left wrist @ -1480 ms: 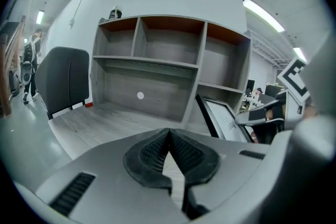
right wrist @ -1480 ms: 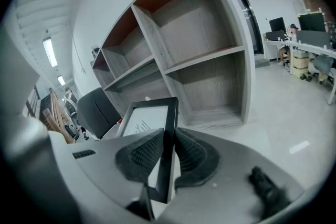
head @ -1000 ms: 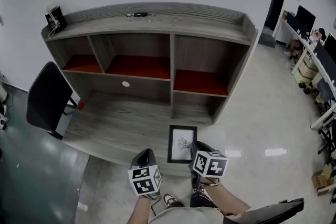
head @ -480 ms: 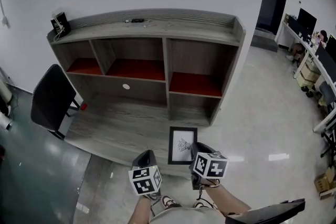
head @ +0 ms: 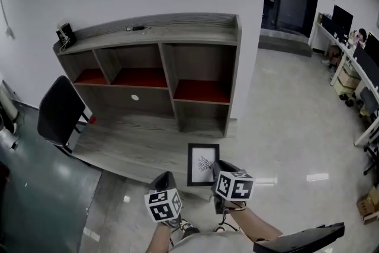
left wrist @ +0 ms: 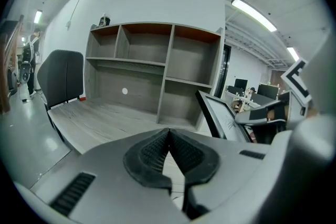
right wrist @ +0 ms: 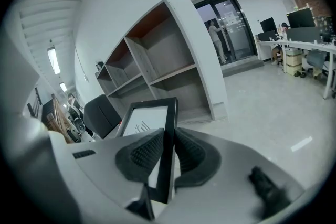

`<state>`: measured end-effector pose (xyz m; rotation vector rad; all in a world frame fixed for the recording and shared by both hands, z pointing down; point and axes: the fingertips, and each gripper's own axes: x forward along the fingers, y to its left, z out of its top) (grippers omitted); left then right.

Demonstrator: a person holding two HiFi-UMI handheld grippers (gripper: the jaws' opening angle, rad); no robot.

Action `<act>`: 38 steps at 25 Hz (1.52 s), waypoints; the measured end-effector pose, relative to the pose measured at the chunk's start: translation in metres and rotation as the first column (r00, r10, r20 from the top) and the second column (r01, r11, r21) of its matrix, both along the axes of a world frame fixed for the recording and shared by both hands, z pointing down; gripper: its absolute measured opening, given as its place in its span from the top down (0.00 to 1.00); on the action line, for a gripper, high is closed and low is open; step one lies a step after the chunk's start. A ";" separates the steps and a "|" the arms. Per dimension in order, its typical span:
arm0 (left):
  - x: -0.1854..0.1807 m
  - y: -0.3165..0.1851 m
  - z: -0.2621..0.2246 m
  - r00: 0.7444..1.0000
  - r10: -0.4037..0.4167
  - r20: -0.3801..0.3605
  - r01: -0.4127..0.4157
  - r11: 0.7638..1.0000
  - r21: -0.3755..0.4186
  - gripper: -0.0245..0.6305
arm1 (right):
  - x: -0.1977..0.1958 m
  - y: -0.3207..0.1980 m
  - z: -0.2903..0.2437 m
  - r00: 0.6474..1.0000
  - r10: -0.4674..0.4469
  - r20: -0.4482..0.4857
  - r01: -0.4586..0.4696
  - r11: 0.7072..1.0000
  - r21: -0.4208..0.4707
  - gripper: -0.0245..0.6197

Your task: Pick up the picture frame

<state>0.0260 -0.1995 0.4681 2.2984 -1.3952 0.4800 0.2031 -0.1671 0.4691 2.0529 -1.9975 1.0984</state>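
Right claw (right wrist: 168,136) clamps the black picture frame (right wrist: 147,118) by its side edge, apparently lifted clear of the grey worktop (head: 130,139). Left claw (left wrist: 169,134) is pressed together, empty.

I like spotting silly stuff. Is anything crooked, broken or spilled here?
Nothing looks broken or spilled. The only odd sight is the picture frame: it is up in the air, pinched by just one side edge in the right gripper. The left gripper is shut and empty.
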 end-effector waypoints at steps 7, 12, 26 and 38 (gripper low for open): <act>0.022 0.032 -0.004 1.000 -0.008 0.007 0.008 1.000 0.007 0.94 | 0.024 0.030 -0.002 1.000 -0.018 -0.004 0.018 1.000 0.002 0.84; 0.031 0.042 -0.008 1.000 -0.001 0.012 0.001 1.000 0.008 0.94 | 0.030 0.039 -0.004 1.000 -0.028 0.001 0.028 1.000 0.003 0.84; 0.012 0.005 -0.014 1.000 0.014 -0.018 -0.013 1.000 0.023 0.94 | 0.018 0.012 -0.013 1.000 0.014 -0.025 -0.013 0.999 0.041 0.84; 0.016 -0.018 -0.015 0.998 0.047 -0.033 -0.046 0.999 0.026 0.94 | 0.008 -0.001 -0.013 0.999 0.016 -0.033 -0.014 0.999 0.043 0.84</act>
